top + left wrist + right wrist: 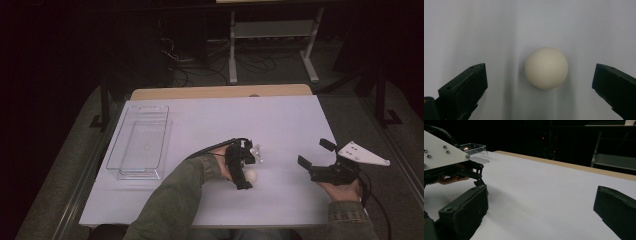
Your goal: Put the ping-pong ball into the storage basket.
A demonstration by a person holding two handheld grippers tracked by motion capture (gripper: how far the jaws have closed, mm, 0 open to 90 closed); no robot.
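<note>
A cream-white ball point(546, 67) lies on the white table sheet, squarely between the two black jaws of my left gripper point(540, 73), which stand wide apart and clear of it on both sides. From above, the left gripper point(245, 171) hangs over the ball point(252, 176) near the middle of the table point(280, 120). My right gripper point(315, 153) hovers low at the right side of the table, open, with nothing between its jaws point(541, 200).
A clear plastic tray point(140, 142) stands at the table's left; its corner point(475, 150) shows behind the left gripper point(461, 170) in the right gripper view. A bare wooden strip point(220, 92) edges the far side. Beyond it are a white frame and cables on the floor.
</note>
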